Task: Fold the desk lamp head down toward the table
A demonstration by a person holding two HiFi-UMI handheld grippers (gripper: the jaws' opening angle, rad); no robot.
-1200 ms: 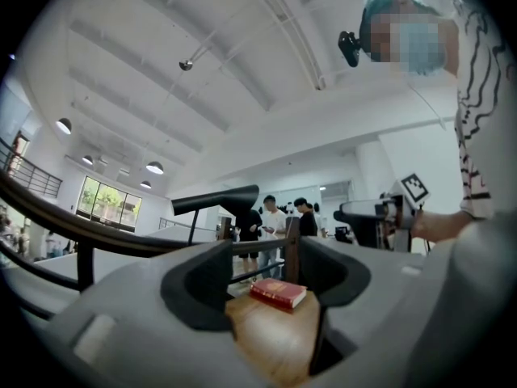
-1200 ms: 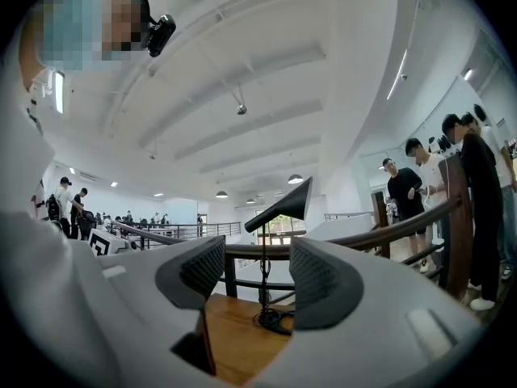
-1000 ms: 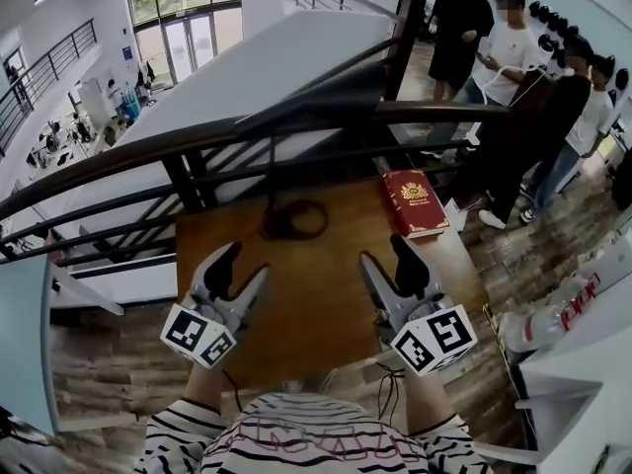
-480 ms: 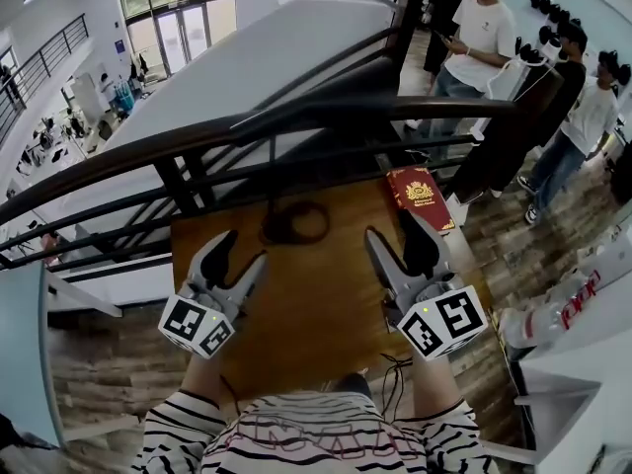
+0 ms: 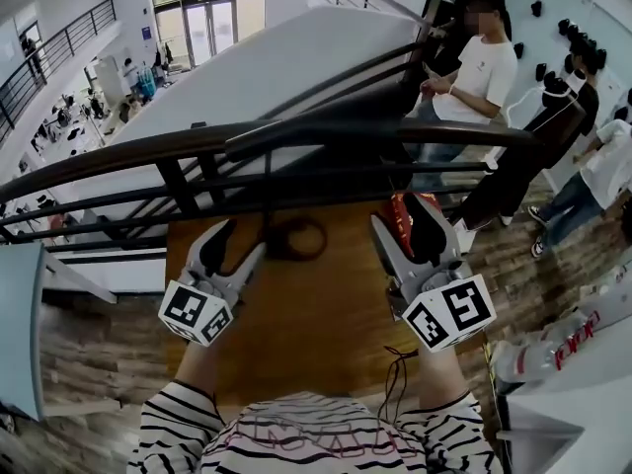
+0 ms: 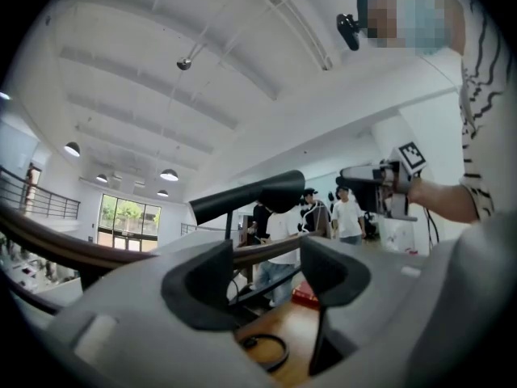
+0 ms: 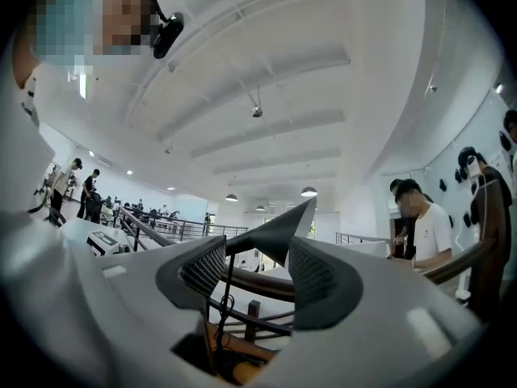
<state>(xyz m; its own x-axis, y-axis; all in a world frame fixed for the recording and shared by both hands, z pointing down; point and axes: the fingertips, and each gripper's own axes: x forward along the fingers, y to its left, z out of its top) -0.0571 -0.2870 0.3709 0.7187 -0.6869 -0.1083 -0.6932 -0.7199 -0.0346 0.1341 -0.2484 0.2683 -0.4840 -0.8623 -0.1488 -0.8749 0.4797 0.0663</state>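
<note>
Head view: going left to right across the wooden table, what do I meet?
In order: left gripper → coiled black cable → right gripper. The red book overlaps the right gripper, so it is left out.

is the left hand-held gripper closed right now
No, in the left gripper view the left hand-held gripper's jaws stand clearly apart, with the wooden desk showing through the gap between them.
</note>
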